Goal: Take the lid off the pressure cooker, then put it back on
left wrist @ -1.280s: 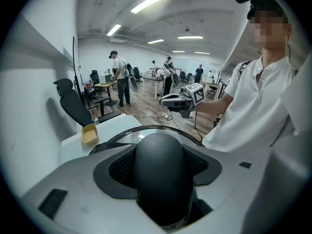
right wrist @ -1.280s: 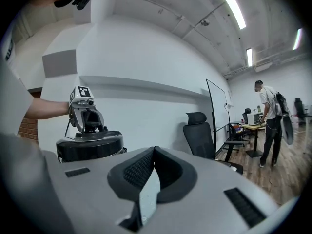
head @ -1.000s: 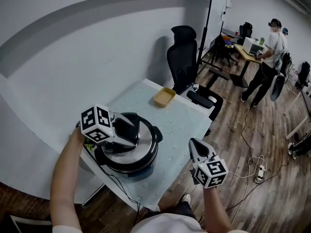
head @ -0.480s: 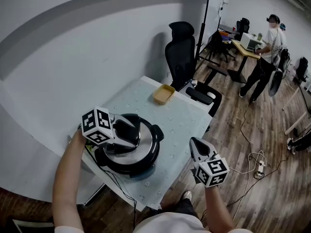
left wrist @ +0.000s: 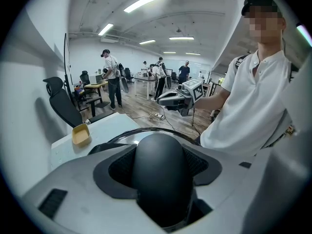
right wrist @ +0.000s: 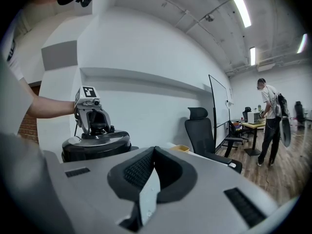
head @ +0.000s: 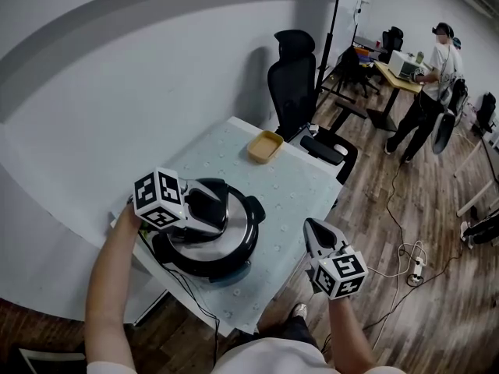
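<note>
A black pressure cooker [head: 234, 252] with a shiny steel lid [head: 234, 226] sits at the near left corner of the small table [head: 288, 193]. My left gripper [head: 204, 205] is shut on the lid's black knob [left wrist: 161, 174], which fills the space between its jaws in the left gripper view. The lid rests on the pot [right wrist: 97, 147]. My right gripper [head: 313, 236] hovers off the table's near right edge, shut and empty, its jaws meeting edge to edge in the right gripper view [right wrist: 148, 199].
A yellow tray [head: 265, 146] lies at the table's far edge. A black office chair [head: 300, 92] stands just behind the table. A cable hangs off the near side. People stand at desks far right [head: 429, 92].
The left gripper has stayed on the lid knob, and the lid seems slightly turned on the pot. The right gripper has hardly moved.
</note>
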The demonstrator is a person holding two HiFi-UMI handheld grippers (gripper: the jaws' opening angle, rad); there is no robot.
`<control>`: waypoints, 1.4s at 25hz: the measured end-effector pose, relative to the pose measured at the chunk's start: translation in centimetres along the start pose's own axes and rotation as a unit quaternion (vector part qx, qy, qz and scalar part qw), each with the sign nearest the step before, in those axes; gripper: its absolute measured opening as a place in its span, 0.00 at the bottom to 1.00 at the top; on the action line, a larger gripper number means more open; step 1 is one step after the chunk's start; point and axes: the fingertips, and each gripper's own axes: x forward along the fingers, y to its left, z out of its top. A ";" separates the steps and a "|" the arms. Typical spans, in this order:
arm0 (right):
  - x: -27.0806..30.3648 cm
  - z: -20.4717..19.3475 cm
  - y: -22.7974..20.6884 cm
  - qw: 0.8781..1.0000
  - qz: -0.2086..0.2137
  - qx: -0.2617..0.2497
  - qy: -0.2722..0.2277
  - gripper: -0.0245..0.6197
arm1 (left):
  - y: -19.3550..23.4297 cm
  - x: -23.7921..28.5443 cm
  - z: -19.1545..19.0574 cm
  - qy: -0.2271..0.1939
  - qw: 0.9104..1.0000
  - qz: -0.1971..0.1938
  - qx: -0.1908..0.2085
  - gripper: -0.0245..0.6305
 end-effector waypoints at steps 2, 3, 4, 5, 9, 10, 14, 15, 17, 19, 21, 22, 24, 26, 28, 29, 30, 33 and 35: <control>0.1 0.1 0.0 1.000 0.001 0.000 -0.001 0.04 | 0.0 0.0 -0.1 0.000 1.000 0.003 -0.001 0.46; 0.1 0.2 0.0 1.000 0.002 -0.001 -0.002 0.04 | 0.0 0.0 0.0 0.000 1.000 0.005 -0.002 0.46; 0.2 0.3 0.0 1.000 0.004 -0.001 -0.004 0.04 | 0.0 0.0 0.0 -0.001 1.000 0.008 -0.002 0.46; 0.3 0.4 0.0 1.000 0.006 -0.001 -0.005 0.04 | 0.1 0.0 0.0 -0.001 1.000 0.012 -0.002 0.46; 0.8 0.4 0.4 1.000 0.022 -0.002 -0.007 0.04 | 0.3 0.2 0.0 -0.004 1.000 0.028 -0.013 0.46; 0.9 0.5 0.4 1.000 0.027 -0.002 -0.007 0.04 | 0.3 0.2 -0.1 -0.005 0.999 0.034 -0.018 0.46; 1.3 0.7 0.0 0.999 0.046 -0.004 -0.008 0.04 | 0.9 0.0 -0.1 -0.012 0.997 0.065 -0.042 0.46; 1.4 0.7 0.0 0.999 0.051 -0.005 -0.007 0.04 | 0.9 0.0 -0.1 -0.013 0.996 0.072 -0.048 0.46; 1.5 0.9 -0.1 0.998 0.061 -0.005 -0.007 0.04 | 1.0 -0.1 -0.2 -0.015 0.994 0.085 -0.060 0.46; 1.7 1.1 -0.3 0.997 0.070 -0.006 -0.008 0.04 | 1.2 -0.2 -0.3 -0.017 0.992 0.101 -0.070 0.46; 1.9 1.3 -0.6 0.997 0.079 -0.007 -0.009 0.04 | 1.5 -0.4 -0.2 -0.020 0.990 0.117 -0.082 0.46; 2.0 1.3 -0.6 0.996 0.084 -0.007 -0.009 0.04 | 1.6 -0.5 -0.2 -0.022 0.988 0.126 -0.088 0.46; 2.1 1.4 -0.7 0.996 0.092 -0.008 -0.009 0.04 | 1.9 -0.6 -0.2 -0.024 0.984 0.145 -0.101 0.46; 2.2 1.5 -0.7 0.995 0.101 -0.010 -0.010 0.04 | 2.2 -0.7 -0.3 -0.027 0.979 0.163 -0.116 0.46; 2.3 1.6 -0.7 0.994 0.111 -0.011 -0.010 0.04 | 2.4 -0.8 -0.4 -0.030 0.974 0.183 -0.133 0.46; 2.4 1.7 -0.7 0.993 0.115 -0.012 -0.011 0.04 | 2.5 -0.8 -0.4 -0.032 0.971 0.193 -0.141 0.46; 2.5 1.8 -0.6 0.993 0.120 -0.013 -0.011 0.04 | 2.7 -0.8 -0.4 -0.033 0.968 0.203 -0.147 0.46; 2.7 2.1 -0.3 0.991 0.136 -0.018 -0.014 0.04 | 2.9 -0.8 -0.4 -0.036 0.962 0.221 -0.156 0.46; 2.8 2.3 -0.2 0.989 0.145 -0.020 -0.015 0.04 | 2.9 -0.8 -0.3 -0.038 0.961 0.224 -0.156 0.47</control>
